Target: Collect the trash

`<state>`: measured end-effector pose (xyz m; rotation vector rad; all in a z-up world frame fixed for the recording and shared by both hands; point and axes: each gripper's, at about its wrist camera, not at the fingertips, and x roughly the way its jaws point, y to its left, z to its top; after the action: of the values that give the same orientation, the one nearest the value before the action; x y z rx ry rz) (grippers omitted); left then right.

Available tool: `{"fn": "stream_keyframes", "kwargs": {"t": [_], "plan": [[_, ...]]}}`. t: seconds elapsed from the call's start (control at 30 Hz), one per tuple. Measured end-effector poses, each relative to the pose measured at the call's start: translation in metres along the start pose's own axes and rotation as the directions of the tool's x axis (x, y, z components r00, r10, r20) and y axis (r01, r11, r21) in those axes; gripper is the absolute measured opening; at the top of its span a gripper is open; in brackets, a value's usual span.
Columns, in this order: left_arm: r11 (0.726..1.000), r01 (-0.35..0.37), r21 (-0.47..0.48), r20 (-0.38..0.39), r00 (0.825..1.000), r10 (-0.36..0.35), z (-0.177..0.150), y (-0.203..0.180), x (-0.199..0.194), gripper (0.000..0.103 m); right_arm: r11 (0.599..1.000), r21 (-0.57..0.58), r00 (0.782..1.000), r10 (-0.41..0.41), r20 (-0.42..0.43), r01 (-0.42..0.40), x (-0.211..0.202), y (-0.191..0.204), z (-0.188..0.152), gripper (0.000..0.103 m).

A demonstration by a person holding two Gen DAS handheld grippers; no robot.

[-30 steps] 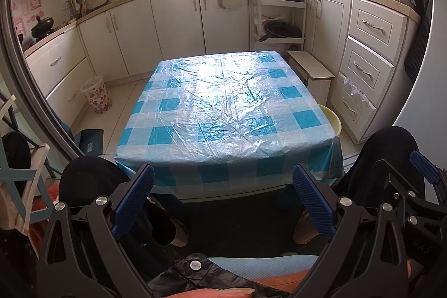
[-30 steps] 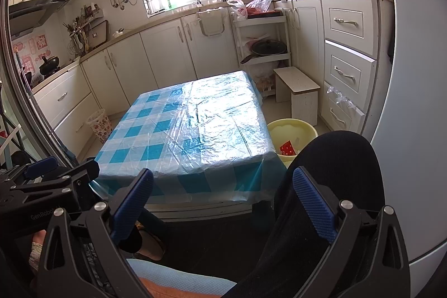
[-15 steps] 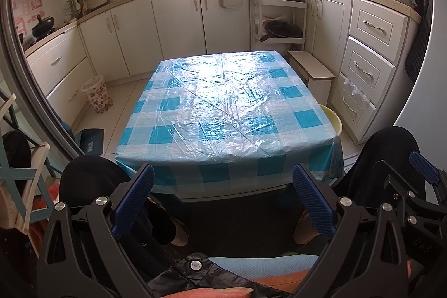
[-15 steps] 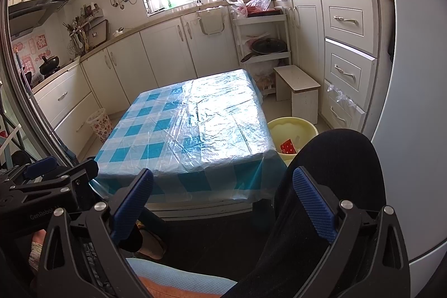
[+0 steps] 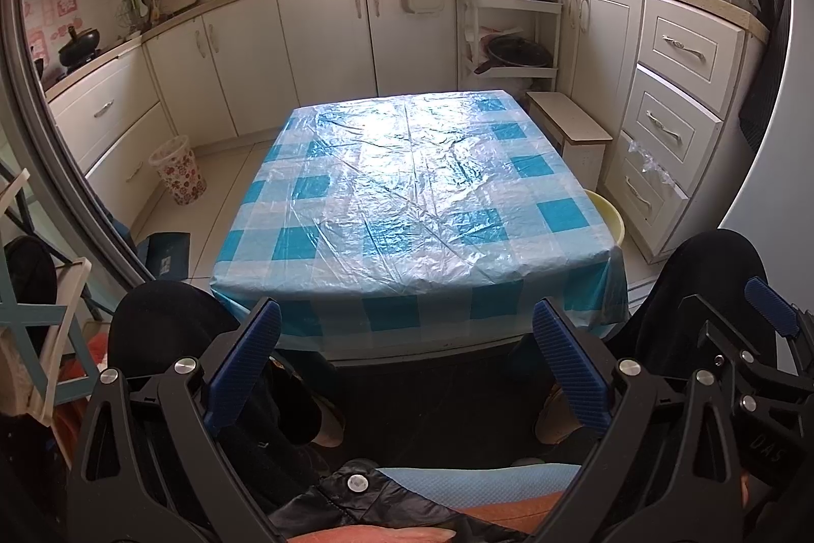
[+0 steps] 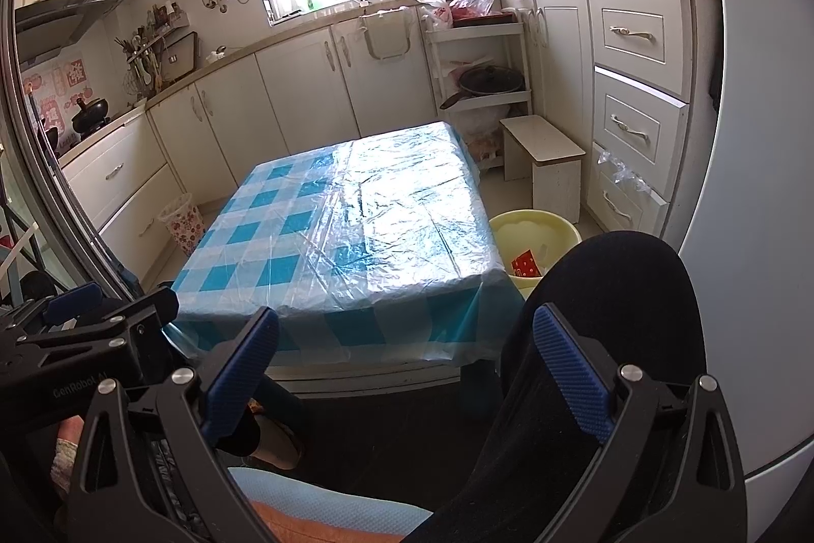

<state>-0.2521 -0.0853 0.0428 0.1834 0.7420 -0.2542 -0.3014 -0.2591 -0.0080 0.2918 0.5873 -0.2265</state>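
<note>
A low table with a blue-and-white checked cloth under clear plastic [image 5: 417,207] stands ahead; it also shows in the right wrist view [image 6: 356,227]. I see no trash on its top. A yellow basin [image 6: 534,237] on the floor at its right holds a red wrapper [image 6: 525,263]; only its rim [image 5: 608,217] shows in the left wrist view. My left gripper [image 5: 407,354] is open and empty, held low near my knees. My right gripper [image 6: 407,354] is open and empty, beside my right knee.
A patterned wastebasket [image 5: 178,169] stands on the floor to the table's left. A small white stool [image 6: 542,166] and a shelf rack with a pan [image 6: 483,80] stand at the far right. Cabinets and drawers [image 5: 676,125] ring the room.
</note>
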Motion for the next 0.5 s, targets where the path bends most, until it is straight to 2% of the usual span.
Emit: {"fn": "stream_keyframes", "kwargs": {"t": [0.2, 0.4, 0.5], "plan": [[1.0, -0.02, -0.02, 0.034, 0.999, 0.021, 0.0, 0.004, -0.003, 0.095, 1.0, -0.001, 1.0, 0.002, -0.001, -0.002, 0.001, 0.0, 0.0, 0.096], [1.0, 0.008, 0.005, -0.014, 1.0, -0.008, 0.0, 0.004, 0.009, 0.095, 1.0, -0.01, 1.0, 0.007, 0.01, -0.007, -0.001, 0.002, 0.001, 0.096], [1.0, -0.003, 0.009, -0.016, 1.0, 0.003, 0.002, 0.006, 0.014, 0.095, 1.0, -0.016, 1.0, 0.008, 0.004, -0.008, 0.003, 0.003, 0.004, 0.096]]}}
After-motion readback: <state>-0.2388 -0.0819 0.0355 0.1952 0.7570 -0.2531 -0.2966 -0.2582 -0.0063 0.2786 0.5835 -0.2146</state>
